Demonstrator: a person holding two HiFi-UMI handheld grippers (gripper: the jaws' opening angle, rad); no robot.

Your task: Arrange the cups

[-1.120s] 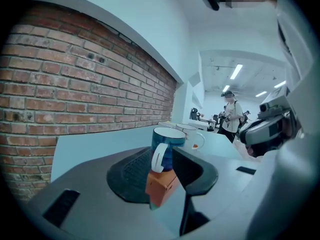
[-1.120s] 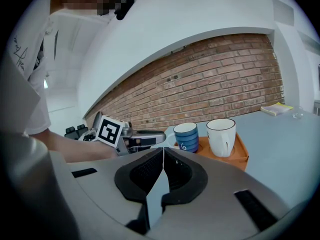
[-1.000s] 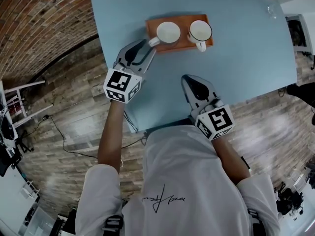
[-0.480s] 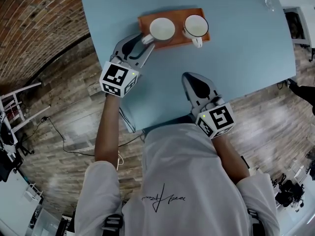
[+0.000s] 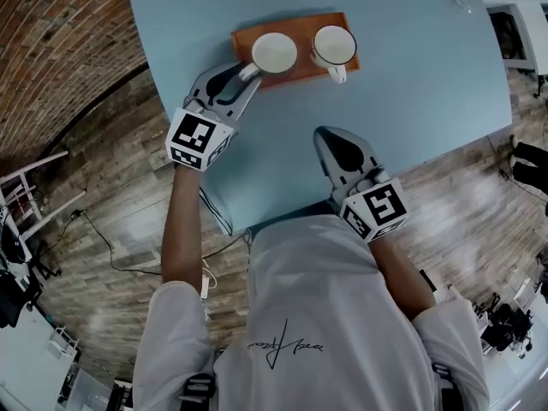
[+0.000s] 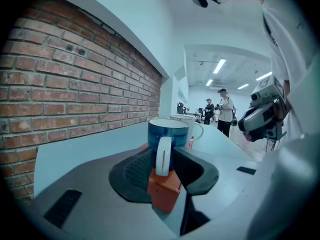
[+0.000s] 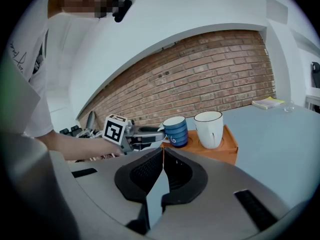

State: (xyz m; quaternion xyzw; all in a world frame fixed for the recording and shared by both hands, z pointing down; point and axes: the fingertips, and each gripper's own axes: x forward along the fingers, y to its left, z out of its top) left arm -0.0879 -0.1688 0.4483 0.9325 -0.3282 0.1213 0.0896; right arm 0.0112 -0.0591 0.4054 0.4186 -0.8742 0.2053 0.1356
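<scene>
An orange tray [image 5: 301, 70] on the blue table [image 5: 411, 75] holds a blue cup [image 5: 274, 51] on its left and a white cup [image 5: 334, 45] on its right, both upright. My left gripper [image 5: 248, 71] reaches in from the tray's left front corner. Its jaws are closing, and the blue cup's white handle [image 6: 163, 156] sits pinched between the pads. The white cup [image 6: 192, 129] shows just behind the blue cup [image 6: 168, 134]. My right gripper [image 5: 323, 133] rests shut and empty over the table, nearer the person than the tray [image 7: 227, 146].
A yellowish booklet [image 7: 270, 103] and a small glass [image 5: 467, 2] lie at the table's far right corner. A brick wall [image 7: 210, 79] runs along the table's left side. Wooden floor [image 5: 103, 187] surrounds it. People [image 6: 222, 109] stand far off.
The left gripper has stayed at the blue cup's handle and rolled a little. The tray sits higher and further left in the picture as the head view shifted. The right gripper has not moved.
</scene>
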